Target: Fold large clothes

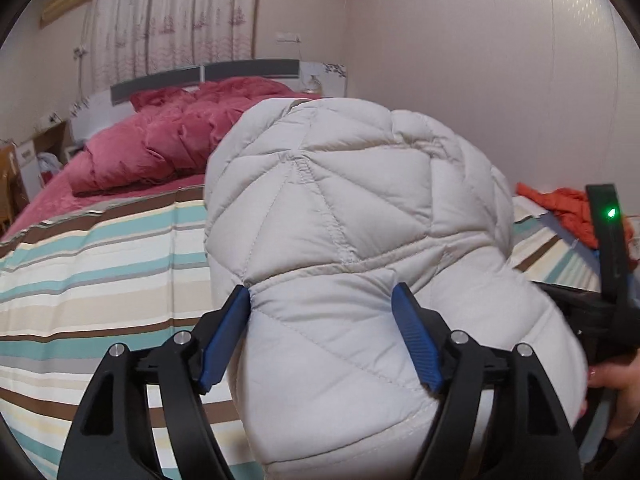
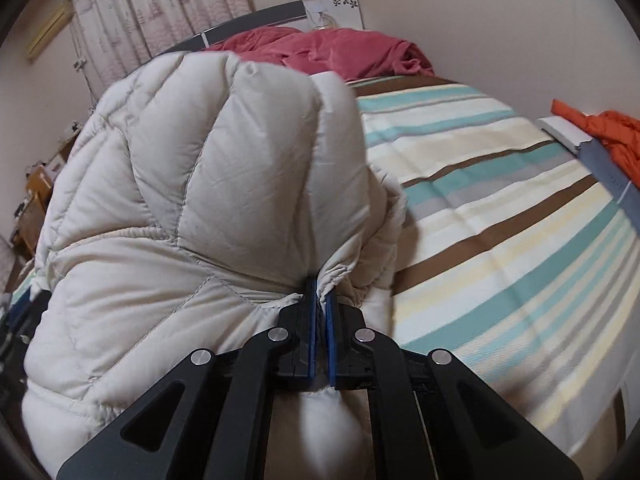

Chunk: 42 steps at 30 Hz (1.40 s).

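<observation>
Left wrist view shows the left gripper (image 1: 322,320) with its blue pads spread wide around a thick bulge of the pale quilted down jacket (image 1: 340,208). The padding fills the gap and presses against both pads, so I judge it as grasping the jacket in a loose, bulky hold, not a tight pinch. In the right wrist view the right gripper (image 2: 320,312) is clenched hard on a gathered, elasticated edge of the same jacket, its pads nearly meeting with a thin fold of fabric between them.

The jacket is bunched up between the two grippers, raised above the near part of the striped bed cover (image 2: 500,200). No flat, squared fold is visible anywhere, so the folding looks to be at an early or middle stage. Laying the garment out, turning the sleeves in and halving the body all seem to remain.

Much is hidden. The jacket fills both views, so its sleeves, hem, zip and any part resting on the bed cannot be made out. A hand (image 1: 612,392) shows only at the right edge of the left view. A red quilt (image 1: 168,140) lies toward the head of the bed, and an orange garment (image 2: 608,136) sits at its far right edge, cut off by the frame.
</observation>
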Each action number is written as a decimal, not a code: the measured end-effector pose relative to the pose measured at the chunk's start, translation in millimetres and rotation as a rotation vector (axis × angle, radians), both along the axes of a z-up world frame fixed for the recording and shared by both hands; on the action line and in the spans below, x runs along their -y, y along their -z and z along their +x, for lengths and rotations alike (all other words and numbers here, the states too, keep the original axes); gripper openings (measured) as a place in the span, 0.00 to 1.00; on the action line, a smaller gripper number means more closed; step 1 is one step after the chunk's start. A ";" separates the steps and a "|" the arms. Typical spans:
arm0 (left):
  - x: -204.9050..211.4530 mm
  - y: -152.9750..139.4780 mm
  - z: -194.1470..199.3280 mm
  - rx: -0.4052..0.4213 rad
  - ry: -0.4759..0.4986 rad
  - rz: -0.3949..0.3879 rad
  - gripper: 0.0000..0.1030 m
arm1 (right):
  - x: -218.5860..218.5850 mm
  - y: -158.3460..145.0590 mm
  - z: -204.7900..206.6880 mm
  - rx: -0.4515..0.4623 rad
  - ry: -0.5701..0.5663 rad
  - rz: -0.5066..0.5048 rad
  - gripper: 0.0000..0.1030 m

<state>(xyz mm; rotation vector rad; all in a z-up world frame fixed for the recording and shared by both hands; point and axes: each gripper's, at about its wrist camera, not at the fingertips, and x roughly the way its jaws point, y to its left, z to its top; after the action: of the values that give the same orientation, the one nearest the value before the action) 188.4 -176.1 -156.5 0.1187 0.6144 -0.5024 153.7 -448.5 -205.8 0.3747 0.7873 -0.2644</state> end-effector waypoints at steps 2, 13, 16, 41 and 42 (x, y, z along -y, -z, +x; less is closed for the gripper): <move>-9.7 5.1 2.8 -0.024 -0.012 -0.021 0.71 | 1.5 6.9 3.8 0.020 -0.019 0.053 0.04; -14.4 -51.9 24.2 0.076 -0.090 -0.007 0.88 | -39.9 0.0 32.6 0.015 -0.167 0.056 0.04; 0.7 -28.1 67.5 -0.040 -0.134 0.116 0.90 | -56.9 -0.6 44.9 0.013 -0.218 0.041 0.04; -14.2 -2.0 67.3 -0.018 -0.168 0.046 0.94 | -55.4 -78.2 56.8 0.170 -0.107 -0.008 0.05; -14.2 -2.1 67.4 -0.022 -0.167 0.040 0.94 | -53.8 -81.3 59.1 0.179 -0.098 -0.001 0.05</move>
<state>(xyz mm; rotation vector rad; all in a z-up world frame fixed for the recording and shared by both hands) 255.8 -161.8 -154.4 0.0988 0.6503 -0.3301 212.8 -394.7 -124.5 0.3524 0.6278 -0.1368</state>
